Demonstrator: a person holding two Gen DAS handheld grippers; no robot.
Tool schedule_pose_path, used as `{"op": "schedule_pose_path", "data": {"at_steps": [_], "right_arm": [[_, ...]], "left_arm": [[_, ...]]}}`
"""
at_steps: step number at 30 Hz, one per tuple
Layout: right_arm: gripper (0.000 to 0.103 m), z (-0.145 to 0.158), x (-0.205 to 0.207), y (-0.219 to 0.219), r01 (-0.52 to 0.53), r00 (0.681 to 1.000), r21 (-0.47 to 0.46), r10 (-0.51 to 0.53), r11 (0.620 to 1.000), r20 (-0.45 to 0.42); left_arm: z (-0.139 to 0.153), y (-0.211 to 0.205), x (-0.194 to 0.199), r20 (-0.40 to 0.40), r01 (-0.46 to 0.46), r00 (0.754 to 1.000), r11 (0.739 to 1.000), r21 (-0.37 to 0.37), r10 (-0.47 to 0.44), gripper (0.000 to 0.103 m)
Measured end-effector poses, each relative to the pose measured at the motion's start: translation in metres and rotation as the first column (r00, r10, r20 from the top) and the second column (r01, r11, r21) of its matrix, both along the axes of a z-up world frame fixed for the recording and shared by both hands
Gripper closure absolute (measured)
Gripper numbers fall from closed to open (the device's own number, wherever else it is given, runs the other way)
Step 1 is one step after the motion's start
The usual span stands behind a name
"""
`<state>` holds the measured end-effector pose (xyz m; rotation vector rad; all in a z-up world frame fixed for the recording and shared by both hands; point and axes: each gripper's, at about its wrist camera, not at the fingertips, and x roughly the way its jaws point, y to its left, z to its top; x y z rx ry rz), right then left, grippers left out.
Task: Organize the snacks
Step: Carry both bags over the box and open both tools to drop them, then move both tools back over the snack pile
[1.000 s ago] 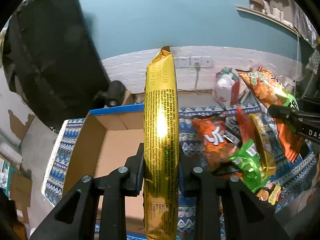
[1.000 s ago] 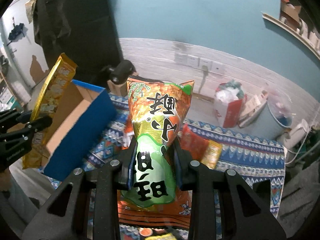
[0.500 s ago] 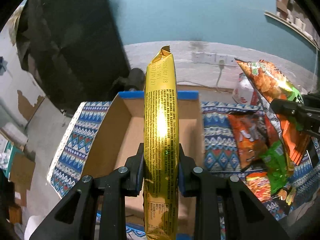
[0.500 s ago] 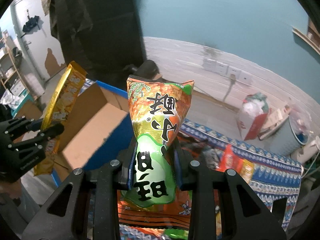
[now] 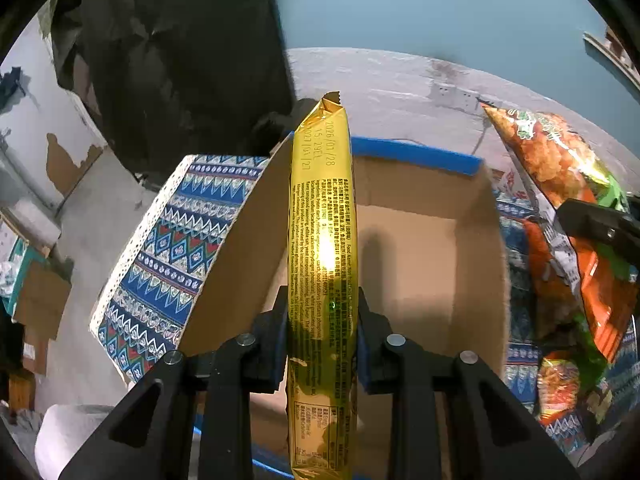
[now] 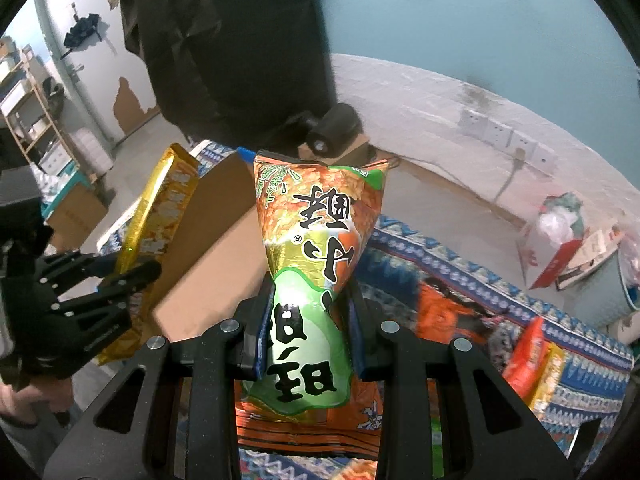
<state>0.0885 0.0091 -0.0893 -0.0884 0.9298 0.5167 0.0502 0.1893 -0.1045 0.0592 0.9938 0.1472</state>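
1. The left gripper (image 5: 322,320) is clamped on a long yellow snack packet (image 5: 322,240), both blue-lined pads pressed against its sides; the packet stands upright between them with its crimped end up.
2. Behind and below that packet lies an open cardboard box (image 5: 420,248) with a blue-taped rim. Its brown floor shows bare where visible.
3. The box sits on a blue patterned cloth (image 5: 176,248), toward the cloth's left end; the cloth's white-fringed left edge shows just beside the box wall.
4. The right gripper (image 6: 308,328) is closed around an orange-and-green chip bag (image 6: 320,240) printed with large black characters, pinching the bag's green lower part so that the orange top bulges above the pads.
5. In the left wrist view this bag and a black finger of the right gripper appear at the right, beside the box's right wall.
6. In the right wrist view the yellow packet is left of the chip bag, beside the box's side.
7. More snack bags (image 6: 532,364), orange and yellow, lie on the cloth toward its right edge.
8. A pale wall with sockets (image 6: 504,136) runs behind the cloth's far edge.
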Motion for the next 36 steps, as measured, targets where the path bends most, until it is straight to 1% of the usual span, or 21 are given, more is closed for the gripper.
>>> {"op": "schedule_pose_path", "data": {"at_steps": [2, 7, 10, 15, 17, 18, 19, 23, 25, 29, 31, 34, 36], "right_arm": [[0.073, -0.002, 0.002, 0.008, -0.009, 1.0, -0.002, 0.009, 1.0, -0.006], [0.073, -0.01, 0.004, 0.031, -0.037, 0.999, -0.004, 0.037, 0.999, -0.026], [0.073, -0.017, 0.007, 0.04, -0.058, 0.998, -0.004, 0.058, 0.998, -0.04], [0.073, -0.023, 0.01, 0.053, -0.071, 0.996, 0.002, 0.071, 0.997, -0.061], [0.073, -0.024, 0.011, 0.06, -0.082, 0.994, 0.003, 0.082, 0.997, -0.067], [0.073, -0.025, 0.012, 0.061, -0.087, 0.994, 0.004, 0.087, 0.996, -0.07], [0.073, -0.026, 0.011, 0.064, -0.094, 0.993, 0.005, 0.094, 0.996, -0.072], [0.073, -0.032, 0.01, 0.076, -0.115, 0.99, -0.003, 0.114, 0.993, -0.077], [0.073, -0.034, 0.01, 0.081, -0.12, 0.989, -0.001, 0.12, 0.993, -0.085], [0.073, -0.042, 0.012, 0.088, -0.137, 0.985, 0.0, 0.136, 0.991, -0.11], [0.072, -0.046, 0.013, 0.091, -0.139, 0.983, -0.003, 0.138, 0.99, -0.121], [0.064, -0.049, 0.013, 0.09, -0.13, 0.983, -0.004, 0.128, 0.992, -0.133], [0.053, -0.047, 0.012, 0.086, -0.12, 0.984, -0.005, 0.118, 0.993, -0.131]], "left_arm": [[-0.006, 0.006, 0.004, -0.015, -0.015, 1.0, 1.0, -0.003, 0.015, 0.076], [-0.013, 0.016, 0.007, -0.037, -0.034, 0.999, 0.999, -0.042, 0.032, 0.075], [-0.011, 0.017, 0.005, -0.031, -0.039, 0.999, 0.999, -0.022, 0.038, 0.075], [-0.009, 0.023, 0.001, -0.043, -0.052, 0.998, 0.998, -0.031, 0.051, 0.075], [-0.008, 0.025, -0.002, -0.042, -0.055, 0.998, 0.998, -0.027, 0.053, 0.07], [-0.006, 0.027, -0.004, -0.037, -0.057, 0.998, 0.998, -0.022, 0.056, 0.064], [-0.004, 0.028, -0.006, -0.032, -0.058, 0.998, 0.998, -0.018, 0.057, 0.06], [0.002, 0.035, -0.012, -0.017, -0.069, 0.997, 0.998, -0.009, 0.069, 0.058], [0.004, 0.039, -0.015, -0.014, -0.078, 0.997, 0.997, -0.013, 0.078, 0.052], [0.005, 0.042, -0.018, -0.013, -0.086, 0.996, 0.996, -0.004, 0.086, 0.049], [0.005, 0.043, -0.018, -0.021, -0.09, 0.996, 0.996, -0.002, 0.09, 0.047], [0.008, 0.042, -0.018, -0.019, -0.089, 0.996, 0.996, -0.009, 0.089, 0.045], [0.011, 0.04, -0.019, -0.011, -0.082, 0.997, 0.997, -0.01, 0.082, 0.041]]}}
